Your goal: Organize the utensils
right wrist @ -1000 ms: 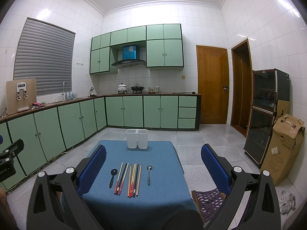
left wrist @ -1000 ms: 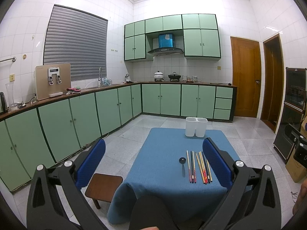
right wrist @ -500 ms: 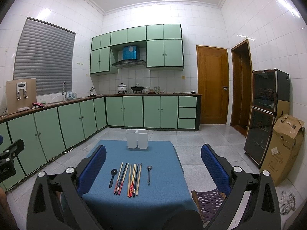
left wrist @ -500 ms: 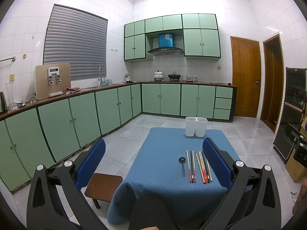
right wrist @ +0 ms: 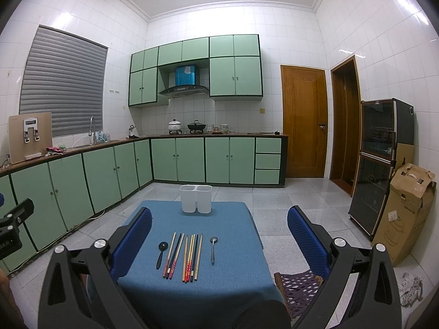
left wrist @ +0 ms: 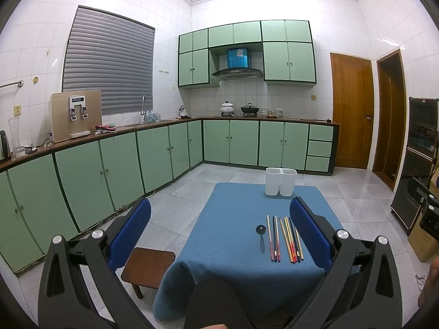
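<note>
Both grippers, left [left wrist: 219,219] and right [right wrist: 219,224], gape empty above the table [right wrist: 230,282]; chopsticks [right wrist: 185,256] lie between two spoons [right wrist: 162,253].

On the table [right wrist: 233,282] before me, chopsticks [right wrist: 186,256] lie between two spoons: one left [right wrist: 162,253], one right [right wrist: 213,248]. A two-compartment holder [right wrist: 196,198] stands behind them.

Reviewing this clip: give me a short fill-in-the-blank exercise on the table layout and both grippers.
1. The white two-compartment plastic holder stands at the table's ____ edge.
2. The black spoon lies ____ of the row of chopsticks.
3. The silver metal spoon lies on the ____ tablecloth.
4. The left gripper and right gripper are both ____.

Missing words: far; left; blue; open
</note>
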The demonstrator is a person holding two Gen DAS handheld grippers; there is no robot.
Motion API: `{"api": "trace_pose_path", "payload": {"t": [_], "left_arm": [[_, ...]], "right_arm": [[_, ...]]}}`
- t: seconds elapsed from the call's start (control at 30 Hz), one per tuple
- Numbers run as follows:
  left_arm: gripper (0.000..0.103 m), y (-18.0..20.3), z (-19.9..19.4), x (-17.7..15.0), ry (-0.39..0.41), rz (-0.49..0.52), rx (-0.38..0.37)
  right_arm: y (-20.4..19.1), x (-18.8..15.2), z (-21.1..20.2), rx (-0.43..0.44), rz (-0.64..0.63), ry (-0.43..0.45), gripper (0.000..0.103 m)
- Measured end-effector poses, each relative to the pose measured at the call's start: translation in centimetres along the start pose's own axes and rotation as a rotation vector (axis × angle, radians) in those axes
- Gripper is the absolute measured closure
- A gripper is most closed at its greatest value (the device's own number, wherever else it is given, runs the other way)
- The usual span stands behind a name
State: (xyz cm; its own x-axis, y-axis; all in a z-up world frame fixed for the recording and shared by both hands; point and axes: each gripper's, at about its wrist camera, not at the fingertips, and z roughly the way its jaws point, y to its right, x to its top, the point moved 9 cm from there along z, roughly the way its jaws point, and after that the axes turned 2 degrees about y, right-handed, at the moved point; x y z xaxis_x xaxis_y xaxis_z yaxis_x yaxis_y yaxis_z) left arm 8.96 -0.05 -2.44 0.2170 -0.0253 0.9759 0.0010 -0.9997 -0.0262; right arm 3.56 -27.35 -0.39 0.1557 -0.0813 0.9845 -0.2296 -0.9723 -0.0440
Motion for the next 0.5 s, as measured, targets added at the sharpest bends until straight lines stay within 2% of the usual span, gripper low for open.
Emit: {"api": "trace_pose_path", "payload": {"t": [0.5], "left_arm": [[0.005,-0.21,0.68,-0.62,-0.014,0.001,-0.003]], "right_arm": [[-0.48,-0.33,0.17,-0.005,-0.002,-0.012,0.006]]}}
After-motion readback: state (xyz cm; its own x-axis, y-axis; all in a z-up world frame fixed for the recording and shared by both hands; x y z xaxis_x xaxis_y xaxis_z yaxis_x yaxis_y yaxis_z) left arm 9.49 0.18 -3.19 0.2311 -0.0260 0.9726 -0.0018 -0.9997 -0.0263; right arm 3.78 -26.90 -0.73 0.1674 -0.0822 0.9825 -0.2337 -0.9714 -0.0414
